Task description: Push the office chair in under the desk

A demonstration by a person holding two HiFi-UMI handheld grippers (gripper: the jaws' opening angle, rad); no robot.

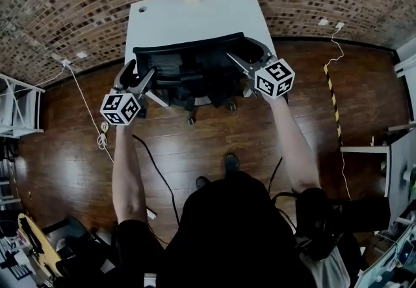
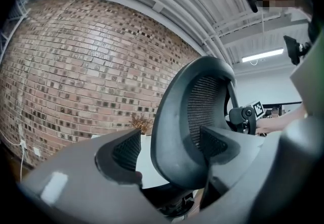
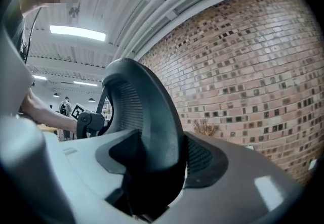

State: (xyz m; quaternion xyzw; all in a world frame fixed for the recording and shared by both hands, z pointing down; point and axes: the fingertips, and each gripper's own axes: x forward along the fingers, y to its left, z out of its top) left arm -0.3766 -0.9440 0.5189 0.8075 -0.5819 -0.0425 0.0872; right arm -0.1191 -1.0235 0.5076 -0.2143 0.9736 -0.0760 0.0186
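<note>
Black mesh office chair (image 1: pixel 195 75) sits partway under the white desk (image 1: pixel 188 17), backrest (image 2: pixel 174 117) still outside. Right gripper (image 1: pixel 246 54) clamps the backrest rim. Left gripper (image 1: pixel 142 72) only straddles it, jaws slack. Risk: an uneven shove swivels the chair and its frame knocks the desk edge.

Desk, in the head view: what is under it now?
The white desk hides nearly all below it. The chair back stands at its near edge, and the wheels show on the near side. Whether the seat is under the desk cannot be seen.
</note>
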